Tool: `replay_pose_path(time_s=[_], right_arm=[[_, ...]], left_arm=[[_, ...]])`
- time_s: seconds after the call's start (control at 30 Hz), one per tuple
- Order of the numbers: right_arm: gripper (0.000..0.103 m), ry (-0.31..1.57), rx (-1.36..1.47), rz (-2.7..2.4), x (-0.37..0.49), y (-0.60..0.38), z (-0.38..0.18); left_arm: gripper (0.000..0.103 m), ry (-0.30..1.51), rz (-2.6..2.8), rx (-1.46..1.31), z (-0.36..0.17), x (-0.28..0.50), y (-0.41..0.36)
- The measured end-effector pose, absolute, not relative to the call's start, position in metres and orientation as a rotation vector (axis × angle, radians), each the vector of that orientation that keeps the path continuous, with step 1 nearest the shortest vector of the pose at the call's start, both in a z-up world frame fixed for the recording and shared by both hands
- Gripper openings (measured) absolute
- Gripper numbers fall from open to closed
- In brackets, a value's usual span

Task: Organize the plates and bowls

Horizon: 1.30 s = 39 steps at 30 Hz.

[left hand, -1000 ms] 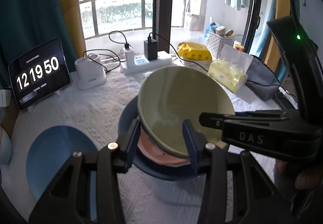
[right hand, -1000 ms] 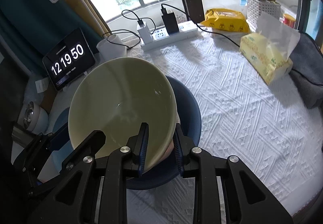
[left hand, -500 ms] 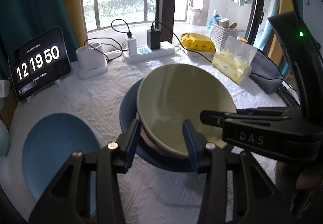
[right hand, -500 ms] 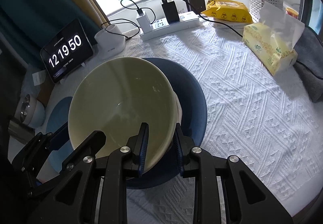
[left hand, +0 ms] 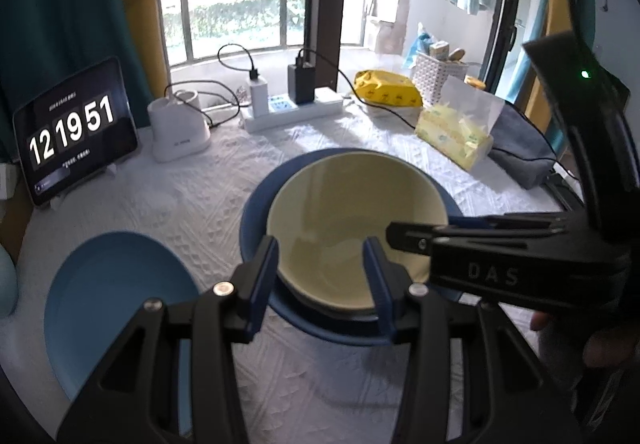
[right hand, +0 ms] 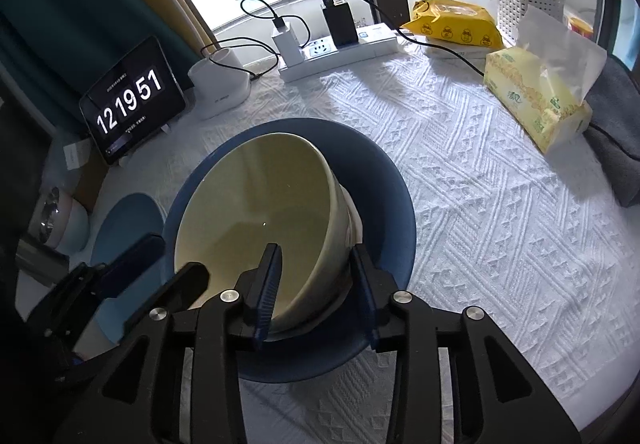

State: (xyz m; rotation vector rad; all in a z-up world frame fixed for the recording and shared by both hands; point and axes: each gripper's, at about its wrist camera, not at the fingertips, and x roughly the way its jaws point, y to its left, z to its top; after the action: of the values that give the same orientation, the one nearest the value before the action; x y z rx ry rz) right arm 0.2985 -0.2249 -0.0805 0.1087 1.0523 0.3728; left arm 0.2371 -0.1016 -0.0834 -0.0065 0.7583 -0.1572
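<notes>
A pale yellow-green bowl (left hand: 352,219) sits in the dark blue plate (left hand: 264,199) at the table's middle; it also shows in the right wrist view (right hand: 256,219) inside that plate (right hand: 384,195). My right gripper (right hand: 316,284) is open, its fingers standing on either side of the bowl's near rim. My left gripper (left hand: 324,276) is open and empty, hovering just before the bowl's near edge. A lighter blue plate (left hand: 116,300) lies flat at the left, also in the right wrist view (right hand: 128,219).
A tablet clock (left hand: 74,139), a white lamp base (left hand: 178,131), a power strip with chargers (left hand: 292,107), a yellow packet (left hand: 386,91), a tissue box (left hand: 454,131), a white basket (left hand: 436,75) and a grey cloth (left hand: 516,155) ring the far and right table edges.
The bowl has come down level into the dark blue plate. My right gripper's jaws have opened off the bowl's rim. The left gripper stays open.
</notes>
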Motion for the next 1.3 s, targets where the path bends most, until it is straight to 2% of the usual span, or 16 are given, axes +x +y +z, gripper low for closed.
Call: replay_pose_path(time_s=[0.83,1.3], right_arm=[[0.04,0.971,0.084,0.395,0.297,-0.241,-0.069],[0.04,0.915,0.117,0.36,0.293,-0.282,-0.048]], left_arm=[[0.046,0.763,-0.107,-0.018,-0.076,0.243,-0.092],[0.046,0.763,-0.013,-0.069,-0.072,0.243,-0.06]])
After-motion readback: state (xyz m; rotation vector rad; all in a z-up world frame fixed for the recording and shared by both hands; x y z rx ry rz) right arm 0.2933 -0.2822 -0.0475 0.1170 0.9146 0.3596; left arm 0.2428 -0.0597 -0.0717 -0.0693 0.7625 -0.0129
